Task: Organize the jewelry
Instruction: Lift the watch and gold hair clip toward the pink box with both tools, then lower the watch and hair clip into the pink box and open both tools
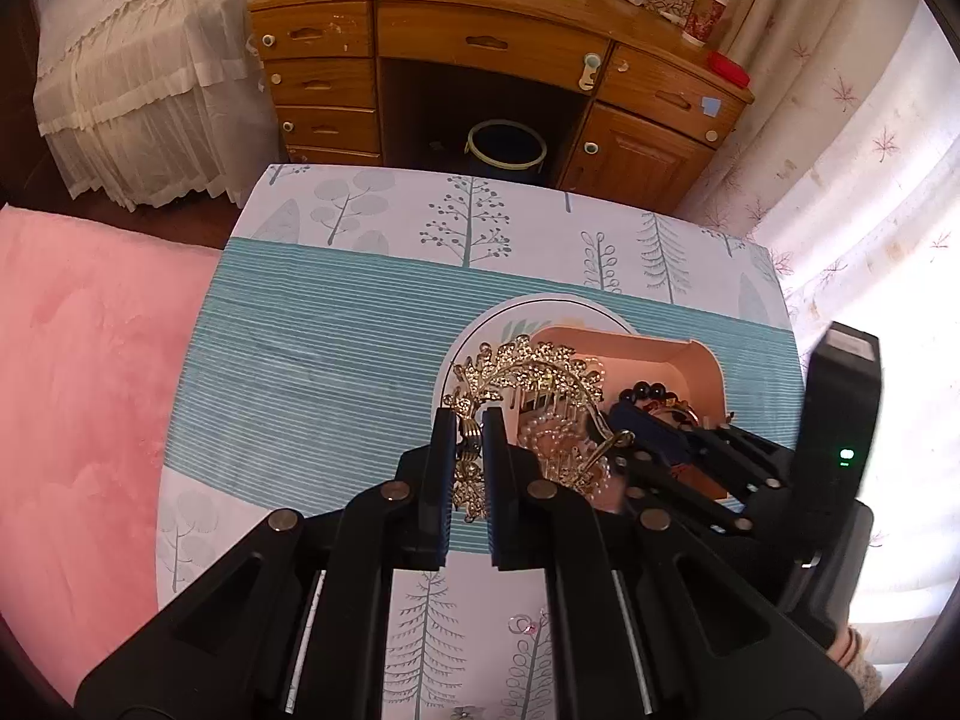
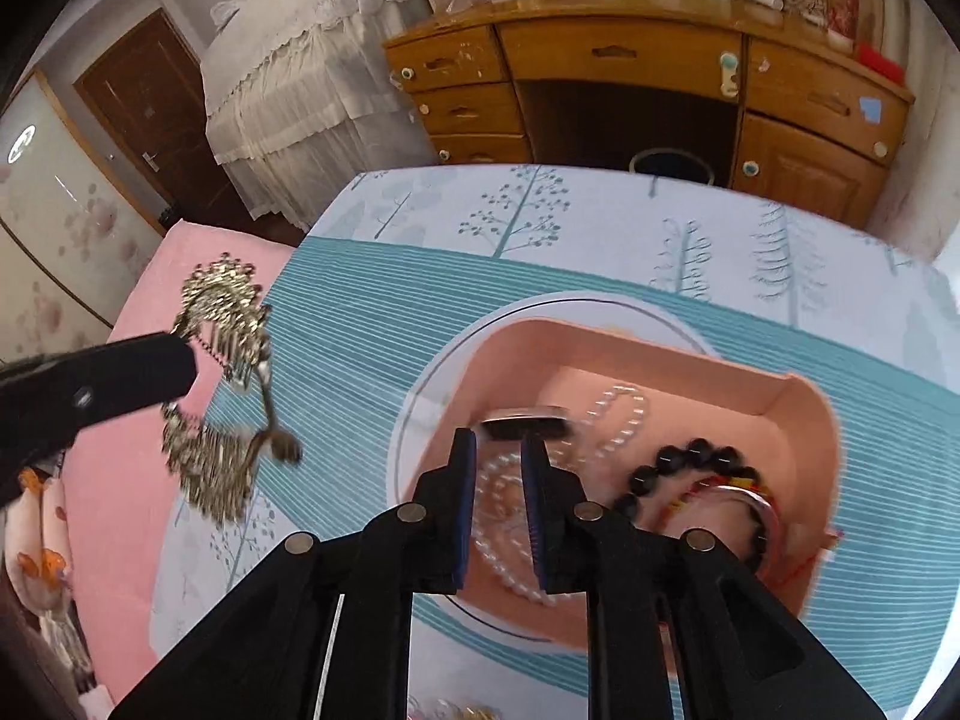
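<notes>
Comb, gold and leafy, hangs left of the tray, pinched in the left tool above the worktop. Right tool, jaws narrowly apart and empty, hovers over pearls in the pink tray, beads beside.

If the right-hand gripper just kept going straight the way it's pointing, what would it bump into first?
Probably the white pearl strand lying in the pink tray: it shows right between the right gripper's slightly parted jaws. A dark flat piece sits just past the tips, though depth is hard to judge.
</notes>
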`<state>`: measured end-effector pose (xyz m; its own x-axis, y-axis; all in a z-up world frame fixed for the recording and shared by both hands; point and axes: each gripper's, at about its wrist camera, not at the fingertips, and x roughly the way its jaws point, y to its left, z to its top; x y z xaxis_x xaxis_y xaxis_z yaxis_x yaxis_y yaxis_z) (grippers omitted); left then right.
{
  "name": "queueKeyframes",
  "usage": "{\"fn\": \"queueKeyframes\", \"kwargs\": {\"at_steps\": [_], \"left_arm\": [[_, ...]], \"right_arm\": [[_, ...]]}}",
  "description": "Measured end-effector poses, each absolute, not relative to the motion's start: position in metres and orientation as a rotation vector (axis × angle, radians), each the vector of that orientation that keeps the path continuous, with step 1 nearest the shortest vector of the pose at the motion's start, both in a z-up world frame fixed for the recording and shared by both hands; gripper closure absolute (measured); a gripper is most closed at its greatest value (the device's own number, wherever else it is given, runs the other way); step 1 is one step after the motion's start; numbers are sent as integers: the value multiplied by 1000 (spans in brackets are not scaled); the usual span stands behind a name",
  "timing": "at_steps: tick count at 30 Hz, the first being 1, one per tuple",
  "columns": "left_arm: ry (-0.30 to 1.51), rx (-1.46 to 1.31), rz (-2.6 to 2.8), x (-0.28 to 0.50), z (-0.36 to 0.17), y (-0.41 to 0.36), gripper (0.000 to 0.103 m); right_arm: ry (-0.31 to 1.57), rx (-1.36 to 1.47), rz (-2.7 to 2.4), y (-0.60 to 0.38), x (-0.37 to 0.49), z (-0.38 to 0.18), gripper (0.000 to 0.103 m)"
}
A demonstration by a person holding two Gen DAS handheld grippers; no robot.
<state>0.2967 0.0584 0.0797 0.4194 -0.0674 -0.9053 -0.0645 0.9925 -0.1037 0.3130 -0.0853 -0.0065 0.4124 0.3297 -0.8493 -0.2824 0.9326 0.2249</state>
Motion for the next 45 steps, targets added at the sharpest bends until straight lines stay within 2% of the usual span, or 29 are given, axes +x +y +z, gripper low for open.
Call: {"fn": "queueKeyframes", "kwargs": {"at_steps": [11,18,27,29,36,40,45], "left_arm": [[1156,-75,-108,305,67,1,97],[1182,-29,-192,319,37,-52,97],[1184,39,-225,339,-7,-93,96],[1207,59,-227,343,-13,-98,92],[1214,73,-241,341,-11,-92,90],[1186,60,-243,332,1,-79,73],[1150,82,-242,312,20,-65,73]], "right_arm": [[1013,134,291,-181,259,21,87],[1004,202,222,-229,216,8,87],[992,223,213,-245,174,-10,87],[986,215,214,-243,171,-9,87],[967,211,221,-241,165,-2,87],[967,200,225,-236,164,3,87],[967,193,229,-233,158,6,87]]}}
